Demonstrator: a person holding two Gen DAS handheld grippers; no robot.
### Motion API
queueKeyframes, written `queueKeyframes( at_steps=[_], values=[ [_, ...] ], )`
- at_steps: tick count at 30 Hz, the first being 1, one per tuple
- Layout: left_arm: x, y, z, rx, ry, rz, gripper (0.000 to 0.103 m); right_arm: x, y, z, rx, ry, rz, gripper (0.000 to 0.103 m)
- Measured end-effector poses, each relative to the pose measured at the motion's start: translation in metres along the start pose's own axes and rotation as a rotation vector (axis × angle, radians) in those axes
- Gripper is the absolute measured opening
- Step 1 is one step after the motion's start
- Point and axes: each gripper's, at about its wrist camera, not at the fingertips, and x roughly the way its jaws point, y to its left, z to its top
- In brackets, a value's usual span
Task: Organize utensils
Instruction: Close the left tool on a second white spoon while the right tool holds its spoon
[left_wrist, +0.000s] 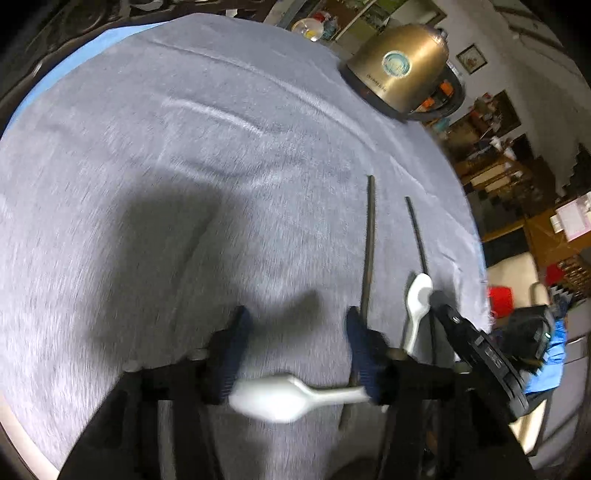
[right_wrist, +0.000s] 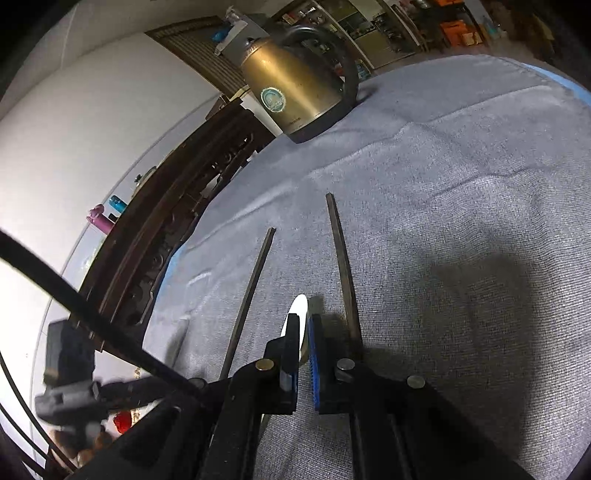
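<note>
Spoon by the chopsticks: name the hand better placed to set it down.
Right. The right gripper has its jaws shut on that spoon, between the two chopsticks. The left gripper has its jaws apart, with a second spoon crosswise between them, seemingly ungripped.

Gray cloth (left_wrist: 184, 166) lies open leftward; kettle (left_wrist: 399, 66) blocks the far corner.

Matt grey cloth (left_wrist: 184, 166) – glossy white spoons (left_wrist: 291, 397), brassy metal kettle (left_wrist: 402, 66), 2 dull dark chopsticks (right_wrist: 343, 266).
</note>
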Motion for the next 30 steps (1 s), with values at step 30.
queueKeyframes(
  at_steps=[30],
  values=[
    [0.013,-0.012,0.02,-0.101,0.034,-0.057,0.063,0.003,-0.004,0.002,0.023,0.009,0.009,0.007]
  ],
)
